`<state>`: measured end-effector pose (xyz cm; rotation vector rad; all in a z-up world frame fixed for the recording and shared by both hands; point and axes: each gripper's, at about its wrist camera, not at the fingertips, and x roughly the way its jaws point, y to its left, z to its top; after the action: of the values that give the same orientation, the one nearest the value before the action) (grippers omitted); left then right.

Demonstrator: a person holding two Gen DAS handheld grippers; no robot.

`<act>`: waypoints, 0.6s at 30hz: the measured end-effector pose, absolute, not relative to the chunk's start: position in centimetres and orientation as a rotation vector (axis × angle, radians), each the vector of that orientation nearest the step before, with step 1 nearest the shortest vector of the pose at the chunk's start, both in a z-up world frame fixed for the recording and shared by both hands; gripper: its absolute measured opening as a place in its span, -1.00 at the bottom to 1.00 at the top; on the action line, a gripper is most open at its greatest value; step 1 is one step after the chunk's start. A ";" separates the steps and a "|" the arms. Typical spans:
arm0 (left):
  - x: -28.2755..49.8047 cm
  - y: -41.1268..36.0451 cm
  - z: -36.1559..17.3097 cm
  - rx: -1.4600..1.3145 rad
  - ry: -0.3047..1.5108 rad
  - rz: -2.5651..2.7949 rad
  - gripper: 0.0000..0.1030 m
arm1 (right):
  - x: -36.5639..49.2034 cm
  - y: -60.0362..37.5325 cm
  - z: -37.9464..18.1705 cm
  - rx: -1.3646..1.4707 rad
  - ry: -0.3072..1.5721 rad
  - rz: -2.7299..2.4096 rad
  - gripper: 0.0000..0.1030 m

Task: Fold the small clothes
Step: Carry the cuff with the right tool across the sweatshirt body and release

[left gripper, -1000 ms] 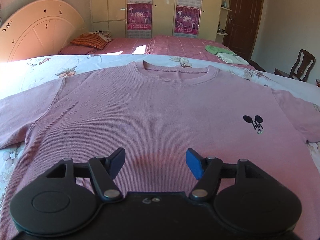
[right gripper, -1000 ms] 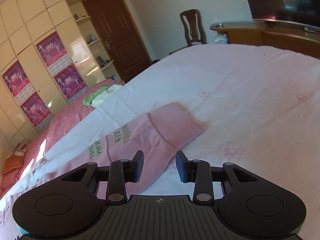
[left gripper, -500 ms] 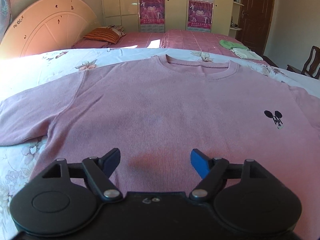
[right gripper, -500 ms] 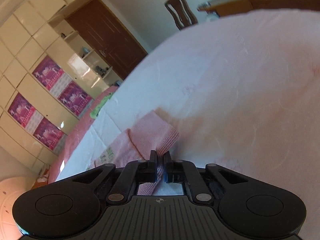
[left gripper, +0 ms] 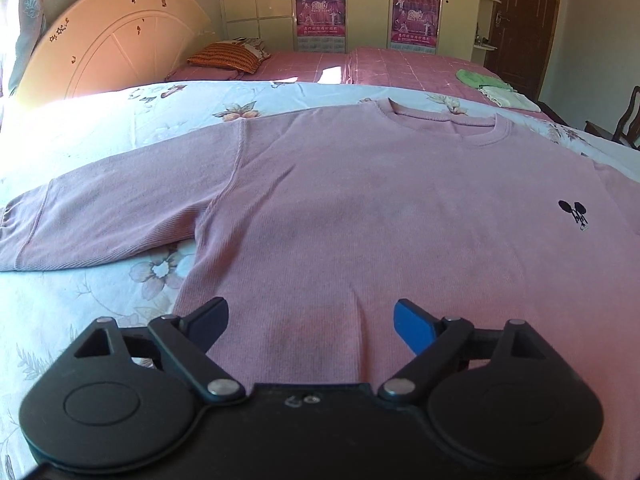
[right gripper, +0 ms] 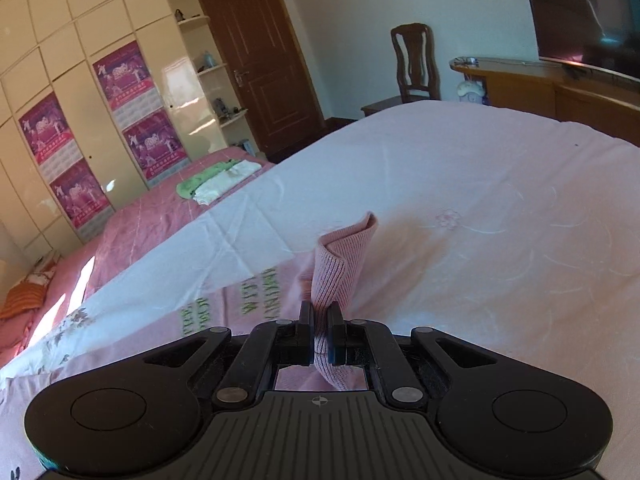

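A pink long-sleeved sweater (left gripper: 380,208) lies flat on the flowered bedsheet (left gripper: 72,296), neckline at the far side, a small dark mouse emblem (left gripper: 574,213) on its right chest. My left gripper (left gripper: 310,320) hovers over the lower left part of the body near the side seam; its jaws are opening, with only flat cloth beneath them. In the right wrist view my right gripper (right gripper: 319,326) is shut on the ribbed cuff (right gripper: 344,260) of the sweater's sleeve (right gripper: 248,300), which stands lifted off the sheet. Green lettering shows on the sleeve.
A second bed with a pink cover (left gripper: 400,68) lies beyond, bearing a folded green and white cloth (right gripper: 216,178) and an orange pillow (left gripper: 226,56). A wooden chair (right gripper: 414,64), a door (right gripper: 264,60), a wardrobe (right gripper: 80,128) and a desk (right gripper: 540,84) border the room.
The left gripper slid left across the sweater and its jaws widened. The right gripper closed on the sleeve cuff and raised it off the sheet.
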<state>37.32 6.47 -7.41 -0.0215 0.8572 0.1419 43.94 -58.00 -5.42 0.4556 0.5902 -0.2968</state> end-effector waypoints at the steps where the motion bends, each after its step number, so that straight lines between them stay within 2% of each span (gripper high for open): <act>1: 37.3 6.9 -7.5 -0.032 0.857 0.142 0.74 | 43.4 -56.9 -4.9 0.439 0.589 -0.281 -0.91; 10: 37.0 9.4 -8.3 -0.152 0.845 0.106 0.71 | 41.9 -41.1 -2.8 0.301 0.591 -0.022 -0.91; 18: 36.3 11.0 -7.5 -0.091 0.814 0.099 0.74 | 45.8 -28.4 -5.3 0.217 0.656 0.126 -0.91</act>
<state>36.31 10.98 -7.47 -0.0915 0.8138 0.0993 45.80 -28.39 -5.27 0.2174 0.6559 0.1255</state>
